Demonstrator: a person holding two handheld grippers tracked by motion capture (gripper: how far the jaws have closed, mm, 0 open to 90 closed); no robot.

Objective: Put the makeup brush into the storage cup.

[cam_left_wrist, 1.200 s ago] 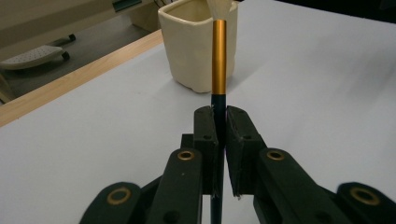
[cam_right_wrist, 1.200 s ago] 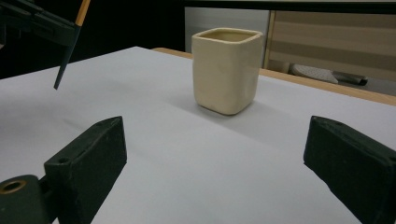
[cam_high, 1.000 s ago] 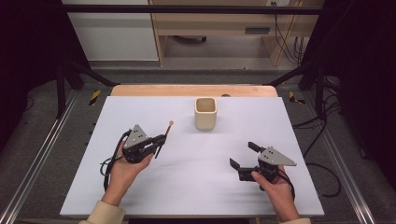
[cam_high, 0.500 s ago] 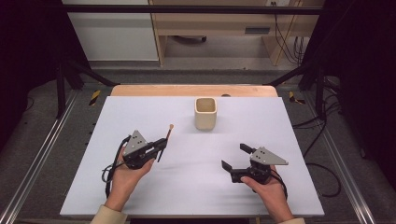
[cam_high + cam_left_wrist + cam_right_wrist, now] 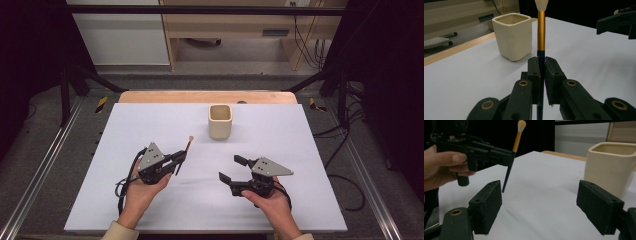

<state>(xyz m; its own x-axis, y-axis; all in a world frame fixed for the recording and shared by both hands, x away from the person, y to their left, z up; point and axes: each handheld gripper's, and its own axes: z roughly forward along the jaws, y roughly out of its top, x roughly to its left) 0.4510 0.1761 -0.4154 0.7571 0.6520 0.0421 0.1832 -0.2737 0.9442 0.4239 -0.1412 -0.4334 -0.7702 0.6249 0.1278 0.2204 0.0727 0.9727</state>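
Left claw (image 5: 179, 159): clamped tight on the brush (image 5: 186, 150), tip tilted up above the worktop (image 5: 300, 150), toward the cup (image 5: 220, 121).
Right claw (image 5: 232, 169): jaws apart with nothing between them, just been closing, low over the worktop.

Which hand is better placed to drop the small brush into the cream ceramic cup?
Left: its claw is already shut on the dark-handled, gold-banded brush, aimed toward the cream square ceramic cup. The right claw is open and empty.
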